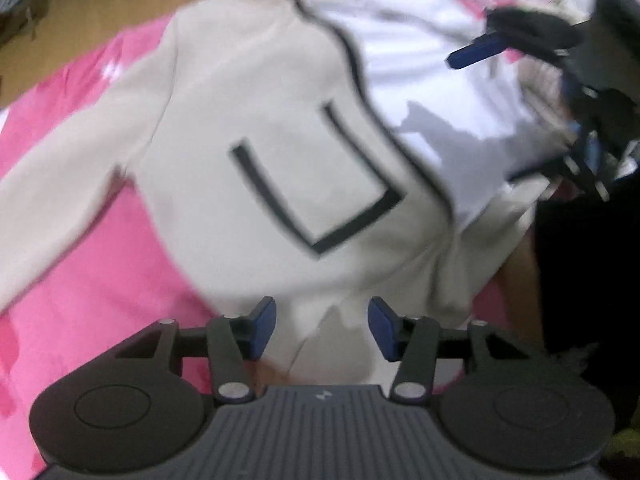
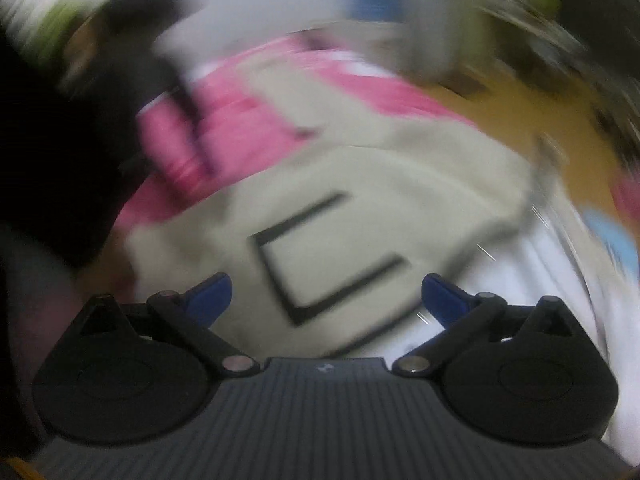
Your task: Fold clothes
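The beige jacket [image 1: 248, 128] lies spread on the pink sheet [image 1: 100, 280], unfolded; both the left gripper [image 1: 322, 328] and right gripper [image 2: 326, 300] hang spread, empty. Next, I'd guess, grab the sleeve [image 1: 52, 216] at nine o'clock.

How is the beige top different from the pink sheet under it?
The beige top is pale cream, while the pink sheet is bright pink. The top carries black lines, including a pocket-shaped outline; the sheet shows none. The top lies on the sheet, which spreads out past its edges. The top has a sleeve sticking out; the sheet looks like a plain flat cover. Both are soft cloth.
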